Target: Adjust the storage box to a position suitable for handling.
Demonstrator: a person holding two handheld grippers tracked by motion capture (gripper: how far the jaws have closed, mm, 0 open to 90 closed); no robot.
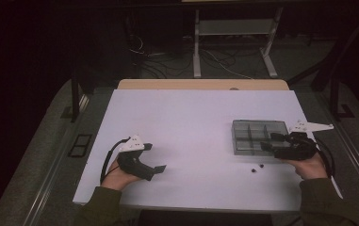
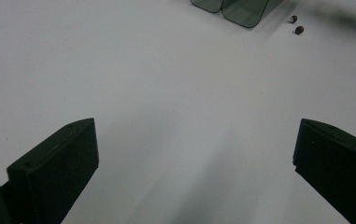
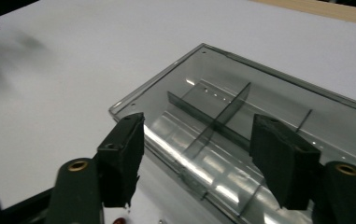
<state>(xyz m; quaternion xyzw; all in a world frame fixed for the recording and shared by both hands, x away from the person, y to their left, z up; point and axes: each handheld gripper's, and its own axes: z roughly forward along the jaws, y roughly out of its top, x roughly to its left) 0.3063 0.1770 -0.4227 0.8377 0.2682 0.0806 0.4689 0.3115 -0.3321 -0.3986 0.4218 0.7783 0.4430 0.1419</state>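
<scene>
Left tool (image 1: 154, 157): held low over the left part of the white bench (image 1: 191, 122), jaws spread wide, bare bench surface between them in the left gripper view (image 2: 194, 154); nothing pinched
Left hand (image 1: 120, 176): wrapped round the tool's handle, sleeve coming in from the bottom edge
Two small dark pieces (image 1: 257, 168): lying loose on the bench just in front of the box's near edge, close together; seen far off in the left gripper view (image 2: 297, 25); too small to say what they are
Clear divided box (image 1: 257, 136): on the right part of the bench, lid off, thin partitions splitting it into compartments (image 3: 222, 116)
Right tool (image 1: 267, 141): at the box's right near corner, pointing left over it; jaws partly spread, poised above the box's near wall and compartments (image 3: 199, 154), pads not pressing on anything visible
Right hand (image 1: 311, 165): gripping the tool from behind, just right of the box
</scene>
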